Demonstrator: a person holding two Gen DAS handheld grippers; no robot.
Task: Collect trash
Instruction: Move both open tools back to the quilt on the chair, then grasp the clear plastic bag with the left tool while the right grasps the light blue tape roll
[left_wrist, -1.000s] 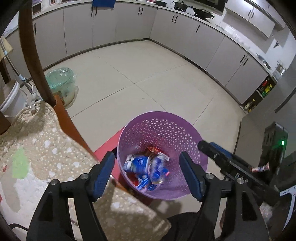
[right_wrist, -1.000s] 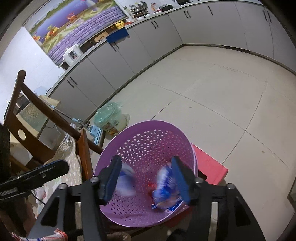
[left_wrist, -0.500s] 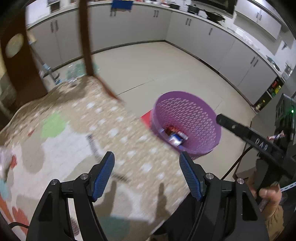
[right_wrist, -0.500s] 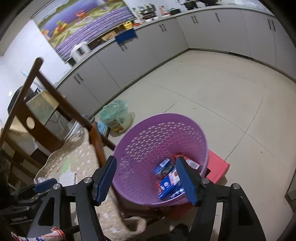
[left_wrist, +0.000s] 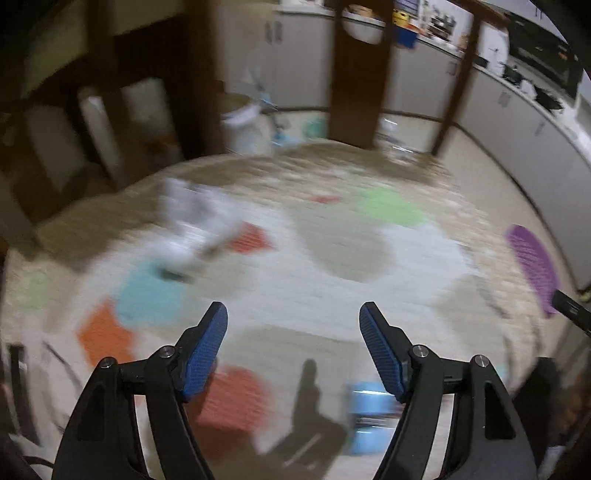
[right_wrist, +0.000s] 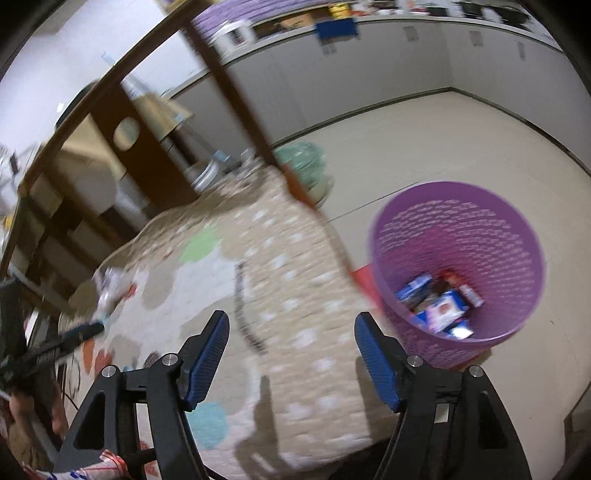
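Looking over the table, I see the white crumpled wrapper (left_wrist: 192, 225) ahead and to the left of my left gripper (left_wrist: 293, 347), the nearer one; its jaws are opening with nothing between them, long axis unclear from blur.

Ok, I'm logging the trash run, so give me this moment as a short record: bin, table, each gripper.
bin: purple basket on the floor beside the table, holding several blue-and-white wrappers
table: patterned cloth; a blurred whitish piece of trash lies on it, and a blue item near the front edge
left gripper: jaws opening, nothing between them
right gripper: jaws opening, nothing between them
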